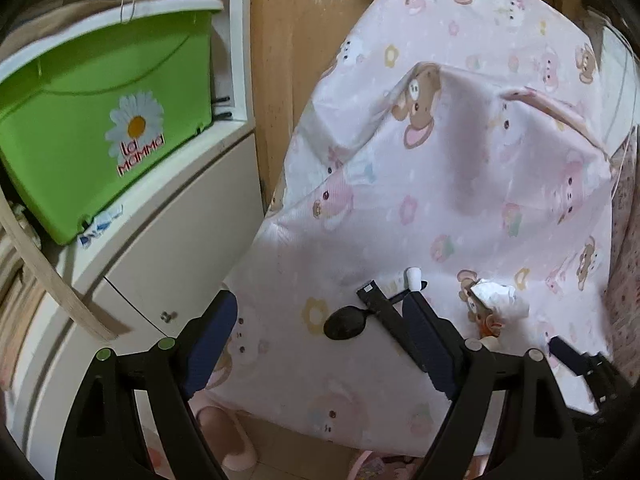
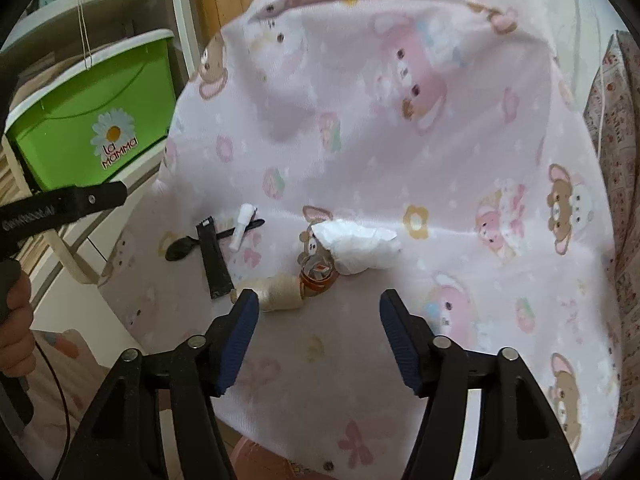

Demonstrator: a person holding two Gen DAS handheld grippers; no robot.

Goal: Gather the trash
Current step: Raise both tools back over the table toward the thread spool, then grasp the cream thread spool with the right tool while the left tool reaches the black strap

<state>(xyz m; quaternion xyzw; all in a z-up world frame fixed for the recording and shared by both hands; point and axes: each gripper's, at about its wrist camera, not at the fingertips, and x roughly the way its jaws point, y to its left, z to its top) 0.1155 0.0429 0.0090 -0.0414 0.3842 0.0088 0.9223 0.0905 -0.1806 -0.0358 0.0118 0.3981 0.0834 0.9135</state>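
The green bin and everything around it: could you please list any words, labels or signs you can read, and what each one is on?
"La MaMMa": daisy sticker on the green bin, readable in both views.
Left gripper's arm, seen from the right wrist: embossed lettering, too blurred to read.
Patterned sheet: cartoon animals and flowers only, no words.

A soft, matt pink cartoon-print cloth (image 2: 400, 160) covers the surface. On it lie a crumpled white paper wad (image 2: 360, 246), a glossy black plastic spoon (image 2: 182, 250) and a cream spool of fibrous thread (image 2: 280, 292). At far left, a smooth glossy green plastic bin (image 1: 100, 128).
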